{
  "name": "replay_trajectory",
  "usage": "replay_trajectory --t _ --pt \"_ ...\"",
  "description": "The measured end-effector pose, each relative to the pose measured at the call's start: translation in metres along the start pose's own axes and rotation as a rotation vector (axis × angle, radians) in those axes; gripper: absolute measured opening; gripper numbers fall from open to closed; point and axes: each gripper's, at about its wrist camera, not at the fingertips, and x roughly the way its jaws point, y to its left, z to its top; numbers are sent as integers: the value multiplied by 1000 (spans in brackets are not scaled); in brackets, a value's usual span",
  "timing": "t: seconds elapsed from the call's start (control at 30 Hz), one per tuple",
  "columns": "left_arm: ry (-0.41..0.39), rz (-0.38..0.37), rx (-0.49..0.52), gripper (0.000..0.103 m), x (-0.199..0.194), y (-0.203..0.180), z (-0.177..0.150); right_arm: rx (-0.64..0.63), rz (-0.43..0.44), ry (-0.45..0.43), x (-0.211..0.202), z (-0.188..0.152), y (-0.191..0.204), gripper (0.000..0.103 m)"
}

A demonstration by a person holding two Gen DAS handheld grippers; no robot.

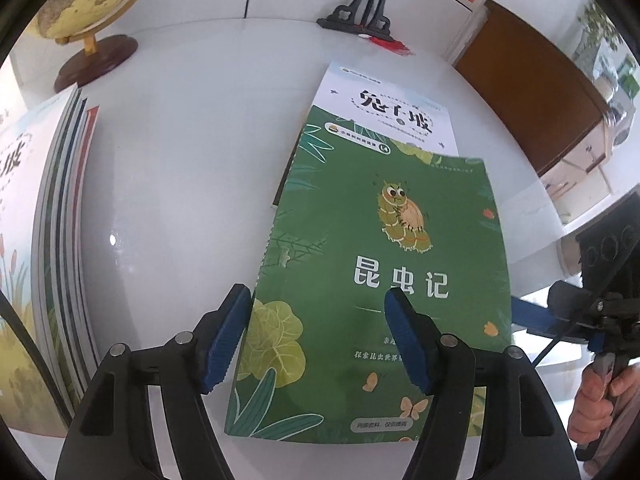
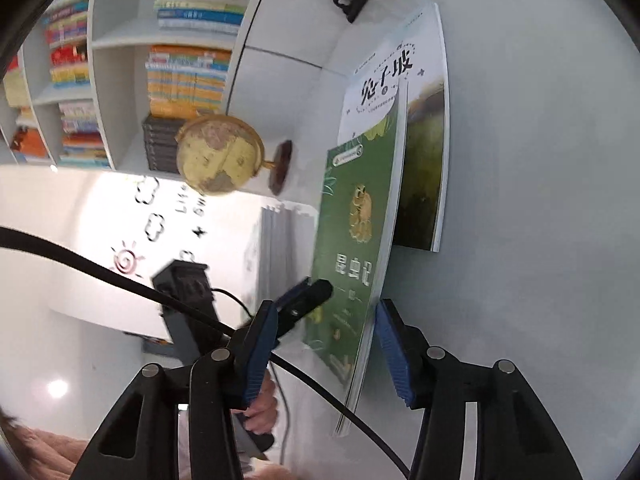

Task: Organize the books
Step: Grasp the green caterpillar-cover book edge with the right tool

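Green insect book [image 1: 372,288] lies on the white table [image 1: 180,184], overlapping a white-covered book [image 1: 394,116] beneath it. Left gripper [image 1: 320,340] straddles its near left edge — pads seemingly on the cover and edge, though grip is unclear. Right gripper [image 2: 324,344] brackets the same book's edge, jaws apart — contact unclear.

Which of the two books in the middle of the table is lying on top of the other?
The green book with the caterpillar on its cover is on top. It overlaps the lower part of the white book, whose title end sticks out beyond it.

A green caterpillar-cover book [image 1: 372,280] overlaps a white book [image 1: 400,116], beside a stacked pile [image 1: 60,240].
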Motion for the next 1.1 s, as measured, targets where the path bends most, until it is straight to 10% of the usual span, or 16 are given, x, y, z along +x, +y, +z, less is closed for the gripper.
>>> replay_trajectory --t 0.2,0.3,0.4,0.53,0.67,0.8,0.9,1.1 --pt "-5 5 -3 66 1 3 2 -16 -120 55 19 -2 10 82" --pt "-11 19 -7 66 -1 6 2 -134 -278 53 29 -7 22 53" --pt "-12 8 -13 66 -2 9 2 -57 -227 -22 15 -4 11 15" --pt "-11 -7 -37 69 -2 11 3 -65 -107 -4 15 -3 17 18" --pt "-10 -9 -15 69 -2 11 2 -71 -171 -29 24 0 21 27" --pt "-21 -1 1 69 -2 10 0 -17 -206 -20 31 3 14 55" --pt "-25 37 53 69 -1 3 -4 -35 -129 47 40 2 14 19" --pt "2 -8 33 69 -4 8 0 -122 -225 71 60 -10 29 9"
